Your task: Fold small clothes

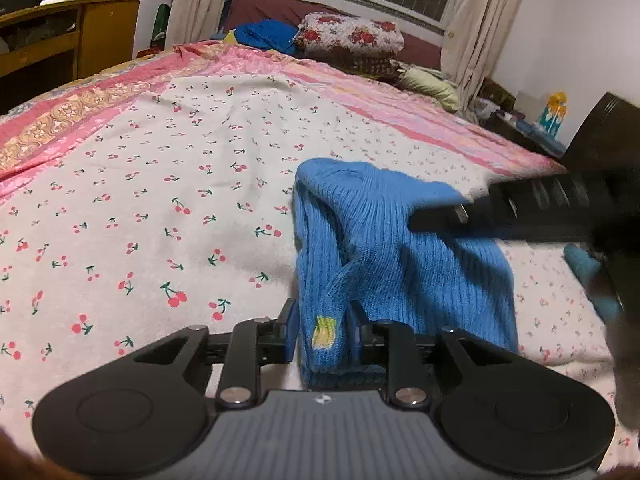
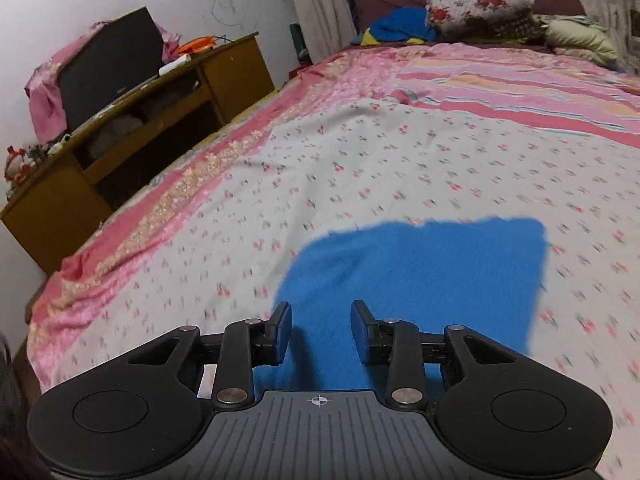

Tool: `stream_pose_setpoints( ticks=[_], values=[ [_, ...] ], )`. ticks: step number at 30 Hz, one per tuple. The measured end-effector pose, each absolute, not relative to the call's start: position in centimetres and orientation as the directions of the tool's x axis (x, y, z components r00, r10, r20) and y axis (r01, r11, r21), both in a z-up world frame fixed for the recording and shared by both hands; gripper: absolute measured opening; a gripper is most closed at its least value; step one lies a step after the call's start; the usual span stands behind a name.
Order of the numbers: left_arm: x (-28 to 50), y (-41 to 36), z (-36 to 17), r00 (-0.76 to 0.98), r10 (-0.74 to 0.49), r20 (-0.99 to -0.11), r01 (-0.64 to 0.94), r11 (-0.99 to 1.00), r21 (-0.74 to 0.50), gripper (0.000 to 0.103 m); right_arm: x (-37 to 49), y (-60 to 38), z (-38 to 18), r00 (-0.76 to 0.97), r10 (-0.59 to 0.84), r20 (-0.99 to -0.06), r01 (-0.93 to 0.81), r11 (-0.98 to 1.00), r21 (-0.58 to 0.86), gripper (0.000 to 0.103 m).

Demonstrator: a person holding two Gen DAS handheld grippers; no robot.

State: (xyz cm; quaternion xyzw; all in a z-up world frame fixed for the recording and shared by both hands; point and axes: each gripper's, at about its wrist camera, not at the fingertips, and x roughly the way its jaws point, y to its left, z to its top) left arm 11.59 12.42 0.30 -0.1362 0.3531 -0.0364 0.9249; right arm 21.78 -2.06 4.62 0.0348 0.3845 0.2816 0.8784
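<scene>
Two grippers work over one blue knitted garment (image 1: pixel 400 248) on the bed (image 1: pixel 160 200). We go from the left: a wooden desk (image 1: pixel 80 36) stands against the wall beside the bed, carrying pink cloth and an orange item. The bed wears a white sheet printed with small red cherries, bordered by pink and gold patterned bands.

Our left gripper (image 1: pixel 322 334) has its jaws clenched on a bunched fold of the garment, where a small yellow embroidered motif (image 1: pixel 325 334) shows between the pads. The knit is ribbed, soft and thick, its ribs running away from us; the gathered part stands up as a narrow ridge whose long axis points from the jaws toward the head of the bed. To the right the fabric spreads flatter, and the right gripper's dark body reaches in across it, blurred.

From the right wrist view, our right gripper (image 2: pixel 321 332) hovers over the garment's flat, roughly rectangular panel, jaws released and parted, gripping nothing. A floral pillow (image 2: pixel 480 0) lies at the bed's far end.
</scene>
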Motion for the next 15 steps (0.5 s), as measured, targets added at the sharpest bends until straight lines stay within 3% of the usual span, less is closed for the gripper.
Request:
stream_pose_setpoints(
  ticks=[5,15],
  values=[
    [12.1,11.7,0.2,0.720,-0.130,-0.682,-0.018,0.978,-0.207,0.037,20.1,-2.5,3.0,0.545,0.479,-0.688,-0.447,0.860,0.245,0.032],
    [11.3,11.3,1.5,0.707,-0.094,-0.701,-0.020,0.988,-0.153,0.041,17.0,-4.4,4.8,0.594,0.477,-0.648,-0.402,0.874,0.274,0.032]
  ],
)
